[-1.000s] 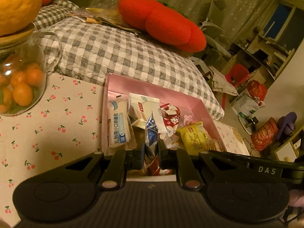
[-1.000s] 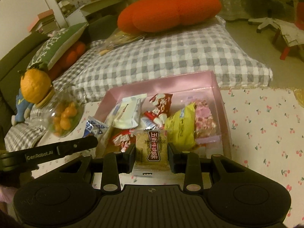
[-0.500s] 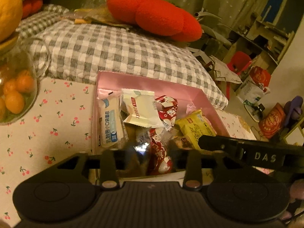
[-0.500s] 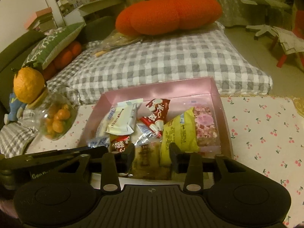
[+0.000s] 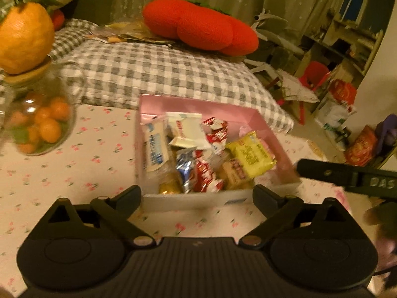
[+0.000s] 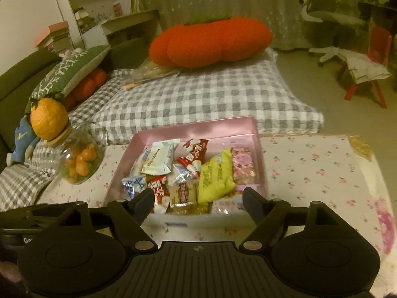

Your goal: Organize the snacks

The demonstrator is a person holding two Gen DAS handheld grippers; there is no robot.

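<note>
I see the snacks heaped in the pink box (image 6: 196, 130), which sits on the cherry-print tablecloth (image 6: 317, 171) close to the table's far edge, its back wall almost against the grey checked cushion (image 6: 211, 99). Inside, the yellow packet (image 6: 215, 176) lies toward the right, just beside a pink floral bar (image 6: 244, 164) along the right wall. A white wrapper (image 6: 160, 157) rests toward the back left, a red-and-white packet (image 6: 196, 149) next to it, and a blue-and-silver packet (image 6: 132, 183) near the front left corner. A brown biscuit pack (image 6: 183, 191) lies at the front, beside the yellow one.

My left gripper (image 5: 197, 195) hangs in front of the box's near wall with its jaws opening, already spread very wide; nothing sits between the fingers and the pads touch no packet. My right gripper (image 6: 197, 202) is over the same near edge, jaws opening too, a bit less wide, empty as well. From the left wrist view I catch one black finger of the right gripper (image 5: 347, 177) reaching in by the box's front right corner.

Toward the table's left edge stands a glass jar (image 5: 37, 121) of small oranges, with a large orange (image 5: 24, 37) on its lid. A red plush cushion (image 6: 211, 42) lies on the checked one behind.
</note>
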